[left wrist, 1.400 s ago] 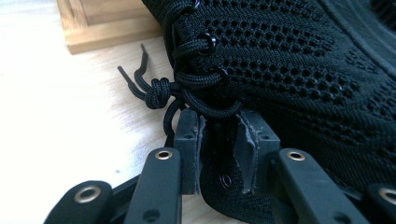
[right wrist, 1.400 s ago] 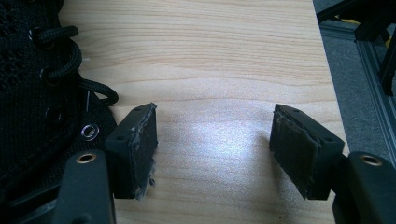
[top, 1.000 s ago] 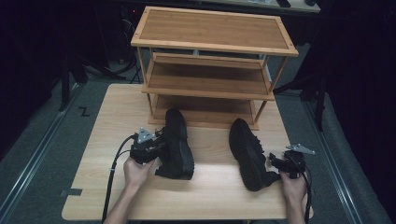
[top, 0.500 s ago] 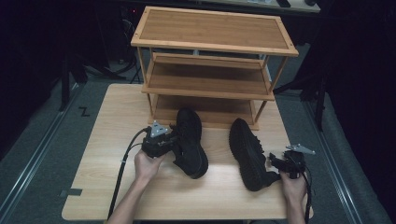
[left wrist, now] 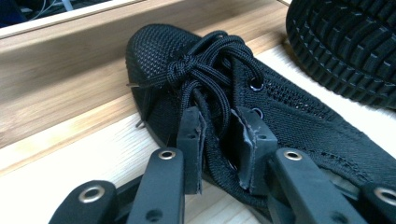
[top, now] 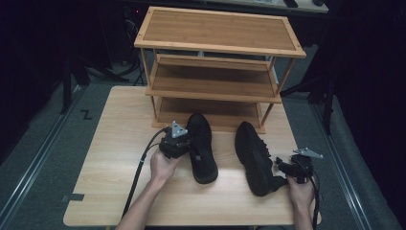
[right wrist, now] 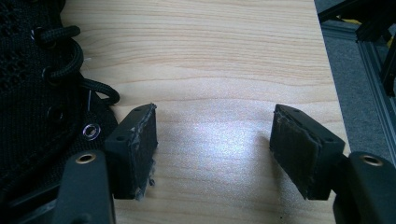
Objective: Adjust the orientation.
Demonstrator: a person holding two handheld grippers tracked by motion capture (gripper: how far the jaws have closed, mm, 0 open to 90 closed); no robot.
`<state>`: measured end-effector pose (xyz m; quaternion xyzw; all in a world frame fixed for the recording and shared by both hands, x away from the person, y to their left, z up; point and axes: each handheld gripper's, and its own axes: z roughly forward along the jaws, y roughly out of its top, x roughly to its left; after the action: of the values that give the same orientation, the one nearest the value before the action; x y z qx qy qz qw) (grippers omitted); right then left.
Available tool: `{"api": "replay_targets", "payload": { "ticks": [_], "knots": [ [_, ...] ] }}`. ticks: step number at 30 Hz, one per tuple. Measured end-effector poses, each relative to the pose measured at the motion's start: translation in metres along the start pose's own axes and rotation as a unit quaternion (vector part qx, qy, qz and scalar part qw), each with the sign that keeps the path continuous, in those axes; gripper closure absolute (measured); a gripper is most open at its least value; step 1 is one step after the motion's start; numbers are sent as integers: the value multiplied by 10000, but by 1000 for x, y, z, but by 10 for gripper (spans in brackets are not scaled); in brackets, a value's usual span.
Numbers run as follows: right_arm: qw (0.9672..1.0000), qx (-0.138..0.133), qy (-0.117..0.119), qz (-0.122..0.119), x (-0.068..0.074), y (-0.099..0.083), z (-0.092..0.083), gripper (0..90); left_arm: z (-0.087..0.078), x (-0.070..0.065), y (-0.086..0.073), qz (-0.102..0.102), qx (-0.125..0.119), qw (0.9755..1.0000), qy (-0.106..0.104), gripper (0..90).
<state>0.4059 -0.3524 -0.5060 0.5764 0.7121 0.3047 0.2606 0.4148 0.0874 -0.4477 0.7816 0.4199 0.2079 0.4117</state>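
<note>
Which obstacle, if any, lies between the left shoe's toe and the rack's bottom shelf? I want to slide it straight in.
Nothing visible does. The left gripper is clamped on the left shoe, whose toe already points at the open bottom shelf. The right shoe lies apart to the side.

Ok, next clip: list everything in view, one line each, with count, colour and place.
Left shoe: 1, black, toe at the rack's bottom shelf, side wall pinched by the left gripper.
Right shoe: 1, black, on the table right of the first.
Shoe rack: 1, light wood, three shelves, far side of table.
Table: 1, pale wood.
Left gripper: 1, black, shut on the left shoe.
Right gripper: 1, black, open, beside the right shoe's heel.
</note>
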Motion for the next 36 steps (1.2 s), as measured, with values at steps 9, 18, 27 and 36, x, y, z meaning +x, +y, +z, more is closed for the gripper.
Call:
{"api": "replay_targets", "payload": {
  "ticks": [9,18,27,36],
  "knots": [
    [10000,0,6,-10,0,0,0,322,-7,-10,7,21,-209,9997,138,580],
    [10000,1,6,-8,0,0,0,322,-3,-12,2,-224,49,9997,92,489],
    [10000,3,9,-7,1,0,0,322,12,-21,0,-156,233,9996,92,616],
    [10000,0,17,-25,0,0,0,322,16,-27,-3,-499,116,9986,91,741]
  ]
}}
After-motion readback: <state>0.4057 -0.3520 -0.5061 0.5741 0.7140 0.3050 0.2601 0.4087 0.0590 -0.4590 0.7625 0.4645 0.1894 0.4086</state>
